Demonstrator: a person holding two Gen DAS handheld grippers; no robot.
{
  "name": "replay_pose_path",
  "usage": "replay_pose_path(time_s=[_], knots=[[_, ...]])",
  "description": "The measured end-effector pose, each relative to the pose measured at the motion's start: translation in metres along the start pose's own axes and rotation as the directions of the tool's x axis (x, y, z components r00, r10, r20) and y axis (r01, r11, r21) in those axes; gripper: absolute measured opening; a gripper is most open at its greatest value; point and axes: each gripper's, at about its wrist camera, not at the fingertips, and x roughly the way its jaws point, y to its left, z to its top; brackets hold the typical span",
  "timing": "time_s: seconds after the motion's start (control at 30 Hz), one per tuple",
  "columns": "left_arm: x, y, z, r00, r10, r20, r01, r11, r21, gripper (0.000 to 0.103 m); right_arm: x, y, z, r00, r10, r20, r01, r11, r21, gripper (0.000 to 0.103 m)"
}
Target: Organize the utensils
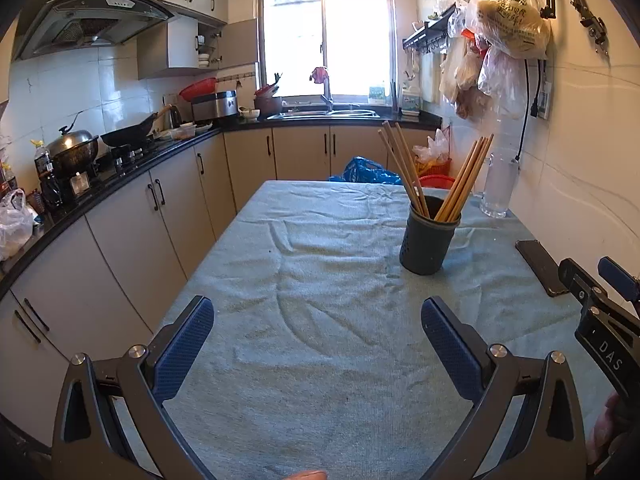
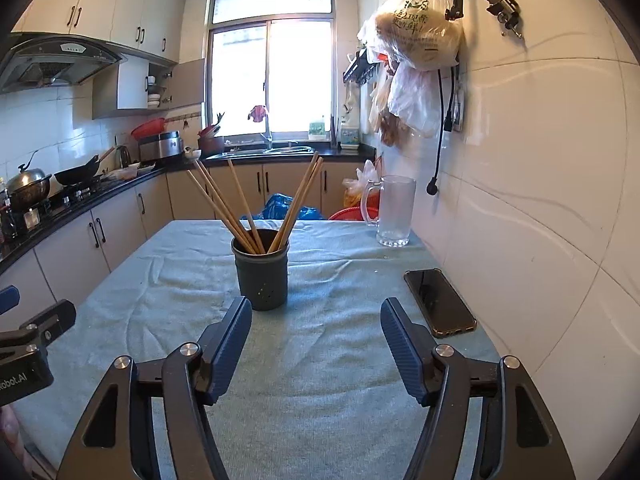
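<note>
On the left, the left gripper point(image 1: 318, 344) hangs low over the wrinkled pale-blue cloth covering the table point(image 1: 304, 264); its blue ribbed fingers point(image 1: 184, 350) stand spread wide with only bare cloth between them. Ahead of its right finger and a little further out stands the dark perforated cylindrical plastic holder point(image 1: 428, 240), upright, with the long wooden chopsticks point(image 1: 404, 168) fanned out of it in two bunches, one leaning left, one leaning right.

The right gripper point(image 2: 316, 340) is likewise spread and pinches nothing. The holder sits just beyond its left fingertip, slightly left of the gap. Beside its right finger lies a black smartphone point(image 2: 440, 302), flat on the cloth; further ahead, near the tiled wall, stands a clear glass mug point(image 2: 394, 210).

The chopsticks look light, stiff and smooth, so they may slip or swivel in a pinch. Taking one at mid-shaft, above the rim, seems best. The holder itself looks light and could tip if a stick drags sideways.
</note>
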Motion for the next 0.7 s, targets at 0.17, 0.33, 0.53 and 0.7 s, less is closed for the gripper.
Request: replay_pose_path(time_s=[0.17,0.33,0.53,0.7], knots=[[0.008,-0.002,-0.004,1.000,-0.007,-0.023,0.007,1.000,0.003,0.103,0.007,0.002,-0.003,1.000,0.001,-0.014,-0.001,1.000,-0.014,0.073],[0.015,-0.001,-0.006,0.999,-0.007,-0.041,0.008,1.000,0.003,0.103,0.015,0.001,-0.008,0.999,0.007,-0.037,-0.007,1.000,-0.008,0.073],[0.022,0.001,-0.008,0.998,-0.010,-0.062,0.010,1.000,0.001,0.103,0.032,0.002,-0.002,0.996,0.052,-0.079,-0.053,0.999,-0.012,0.073],[0.027,0.004,-0.010,0.997,-0.011,-0.074,0.011,1.000,0.002,0.103,0.064,0.002,0.017,0.985,0.136,-0.108,-0.137,0.991,0.004,0.073]])
